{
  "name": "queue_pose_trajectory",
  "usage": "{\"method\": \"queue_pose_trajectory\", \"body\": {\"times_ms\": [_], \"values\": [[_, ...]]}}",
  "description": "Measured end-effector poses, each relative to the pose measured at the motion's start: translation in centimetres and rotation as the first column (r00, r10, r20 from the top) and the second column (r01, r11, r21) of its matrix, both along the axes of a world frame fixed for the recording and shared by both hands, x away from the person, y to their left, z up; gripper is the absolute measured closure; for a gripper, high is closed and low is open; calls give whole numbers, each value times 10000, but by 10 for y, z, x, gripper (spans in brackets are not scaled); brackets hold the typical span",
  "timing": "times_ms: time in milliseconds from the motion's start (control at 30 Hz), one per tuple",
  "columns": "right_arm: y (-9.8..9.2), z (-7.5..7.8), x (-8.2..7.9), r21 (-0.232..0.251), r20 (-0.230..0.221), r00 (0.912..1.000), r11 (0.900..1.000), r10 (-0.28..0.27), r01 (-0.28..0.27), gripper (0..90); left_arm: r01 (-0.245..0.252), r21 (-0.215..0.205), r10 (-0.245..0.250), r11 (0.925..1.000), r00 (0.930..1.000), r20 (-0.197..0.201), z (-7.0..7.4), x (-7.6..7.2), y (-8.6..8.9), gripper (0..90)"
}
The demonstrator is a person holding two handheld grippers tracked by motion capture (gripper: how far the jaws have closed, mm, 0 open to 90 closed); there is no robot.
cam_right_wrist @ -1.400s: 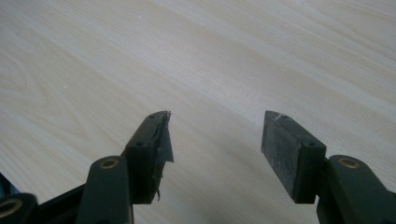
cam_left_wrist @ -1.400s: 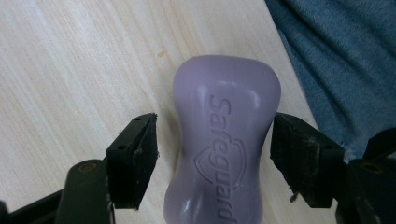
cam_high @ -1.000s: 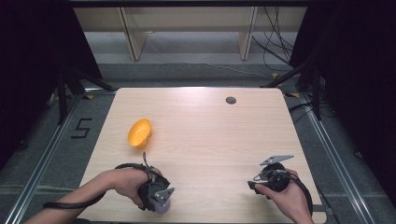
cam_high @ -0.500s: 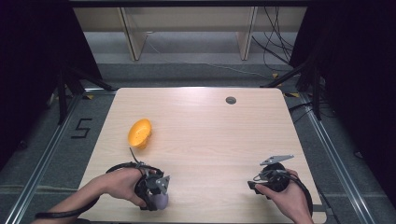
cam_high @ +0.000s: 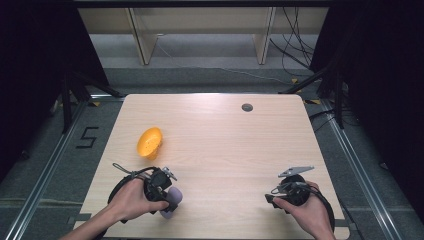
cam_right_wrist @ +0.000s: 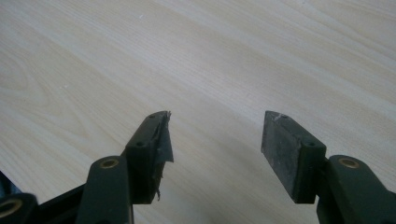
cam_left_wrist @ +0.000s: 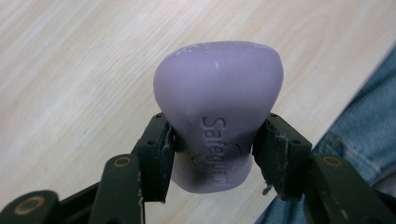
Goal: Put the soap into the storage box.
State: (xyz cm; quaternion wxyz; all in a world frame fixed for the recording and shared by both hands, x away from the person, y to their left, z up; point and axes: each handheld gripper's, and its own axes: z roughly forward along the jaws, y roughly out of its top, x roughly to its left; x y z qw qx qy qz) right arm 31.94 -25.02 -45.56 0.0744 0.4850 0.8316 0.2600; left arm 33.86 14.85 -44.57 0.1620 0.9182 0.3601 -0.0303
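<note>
Two tongs, one table (cam_high: 225, 150), two loose items.

Item 1: purple soap bar (cam_left_wrist: 217, 121), stamped lettering on its face. It is pinched across its narrower end between the jaws of the left tongs (cam_left_wrist: 214, 144), long axis running straight out from them, wider end foremost. In the high view it sits low over the table's near left part (cam_high: 170, 200).

Item 2: orange bowl-like dish (cam_high: 149, 142), tipped on its side, on the table just beyond the left tongs (cam_high: 161, 186); well apart from the right.

Right tongs (cam_right_wrist: 215, 140): spread, nothing between the jaws, bare wood below; near right corner in the high view (cam_high: 290, 190).

Judgement: the left hand (cam_high: 131, 200) is nearer the dish, so any placing there probably runs forward from it.
</note>
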Motion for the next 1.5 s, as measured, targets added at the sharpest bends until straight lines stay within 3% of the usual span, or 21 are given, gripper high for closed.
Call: {"method": "queue_pose_trajectory", "body": {"times_ms": [33,67,233,400,433,600,633,733,767,800,933,967,1233,1267,1300,1367,1400,1433,1467,1500], "values": [[0,0,0,0,0,10000,10000,0,0,422,-9,138,7,9999,9999,130,0,1,1,487],[-1,0,1,-31,49,9999,10000,90,-89,422,-452,247,448,9987,9988,193,0,3,2,488],[-1,-1,1,-12,65,10000,10000,68,-68,422,-791,509,782,9956,9967,206,2,7,3,489],[-2,0,1,-63,77,9999,9999,119,-118,422,-1397,584,1387,9885,9901,223,5,10,3,490],[-2,0,1,-63,77,9999,9999,119,-118,422,-1682,526,1672,9843,9857,228,6,9,2,490],[-2,0,1,-50,68,9999,9999,97,-96,422,-1976,508,1964,9790,9801,291,12,15,6,490],[-2,0,1,-51,67,9999,9999,93,-93,422,-2281,403,2265,9728,9731,410,12,15,5,490],[-1,0,0,-21,98,9999,10000,76,-76,422,-2658,312,2642,9635,9634,458,16,19,8,490],[-1,0,0,-21,98,9999,10000,76,-76,422,-2658,312,2642,9635,9634,458,16,19,8,490],[-1,0,0,-42,71,9999,10000,85,-84,422,-2918,276,2905,9561,9559,426,17,20,10,491],[-1,0,0,-37,74,9999,9999,97,-97,422,-3069,319,3050,9512,9509,533,19,24,13,491],[-1,0,0,-35,75,9999,10000,93,-93,422,-3342,263,3329,9421,9420,434,19,24,13,491],[-1,0,0,-33,91,9999,10000,82,-82,422,-3410,411,3388,9392,9394,528,21,35,21,491],[-1,0,0,-36,90,9999,10000,87,-87,422,-3501,413,3479,9358,9361,518,22,36,21,491],[-1,0,0,-42,89,9999,10000,86,-86,422,-3382,516,3352,9397,9404,579,23,38,23,491],[-1,0,0,-28,92,9999,10000,84,-83,422,-3445,534,3411,9373,9378,644,24,41,25,491],[-2,0,0,-16,109,9999,10000,67,-67,422,-3634,480,3604,9304,9308,610,24,41,25,491],[-1,1,0,3,64,10000,10000,33,-33,422,-3575,536,3543,9324,9331,620,25,43,26,491],[-1,1,0,-11,43,10000,10000,20,-20,422,-3795,465,3767,9240,9244,594,25,45,27,491],[-1,1,-1,15,-12,10000,10000,-36,36,422,-3795,465,3767,9240,9244,594,25,45,27,491]]}}
